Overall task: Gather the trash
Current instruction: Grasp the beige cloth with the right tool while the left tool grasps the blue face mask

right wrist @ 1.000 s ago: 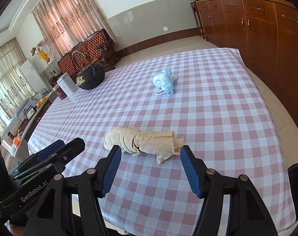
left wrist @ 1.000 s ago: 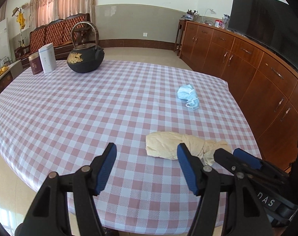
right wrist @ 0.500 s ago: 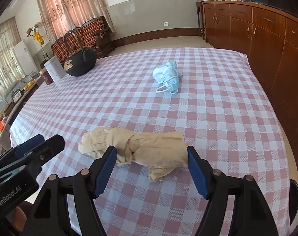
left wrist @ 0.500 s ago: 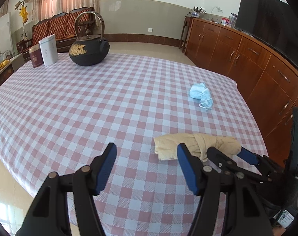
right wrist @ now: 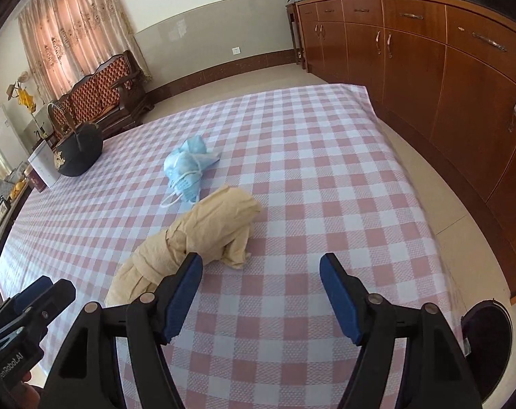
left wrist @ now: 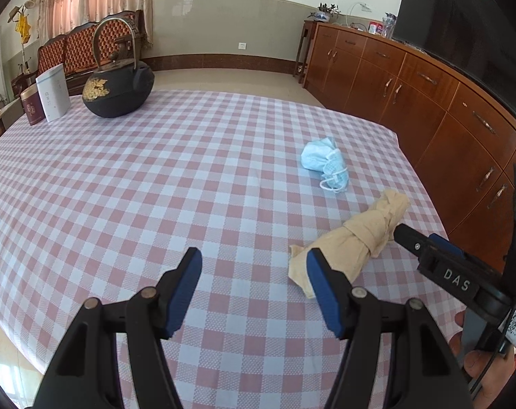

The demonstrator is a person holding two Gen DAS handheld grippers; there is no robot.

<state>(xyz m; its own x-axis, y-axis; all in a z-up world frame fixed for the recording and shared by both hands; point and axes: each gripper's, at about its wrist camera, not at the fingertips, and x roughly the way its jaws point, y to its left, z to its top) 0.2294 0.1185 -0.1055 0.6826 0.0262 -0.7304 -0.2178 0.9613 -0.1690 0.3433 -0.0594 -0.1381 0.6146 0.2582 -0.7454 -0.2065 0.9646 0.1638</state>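
A crumpled tan paper bundle [left wrist: 357, 238] lies on the checked tablecloth [left wrist: 155, 184] near the front right; it also shows in the right wrist view [right wrist: 196, 235]. A crumpled blue face mask [left wrist: 324, 163] lies just beyond it, also in the right wrist view [right wrist: 188, 167]. My left gripper [left wrist: 253, 286] is open and empty, left of the bundle's near end. My right gripper [right wrist: 261, 293] is open and empty, its left finger just in front of the bundle. The right gripper's tip also shows in the left wrist view [left wrist: 442, 262].
A black iron teapot [left wrist: 118, 88], a white box [left wrist: 53, 92] and a dark red tin [left wrist: 31, 109] stand at the far left of the table. Brown cabinets [left wrist: 428, 102] run along the right. A dark round bin [right wrist: 489, 341] sits on the floor by the table's front right corner.
Both grippers have swung to the right. The bundle now lies left of the right gripper's gap instead of between its fingers. The bundle and mask have stayed put.
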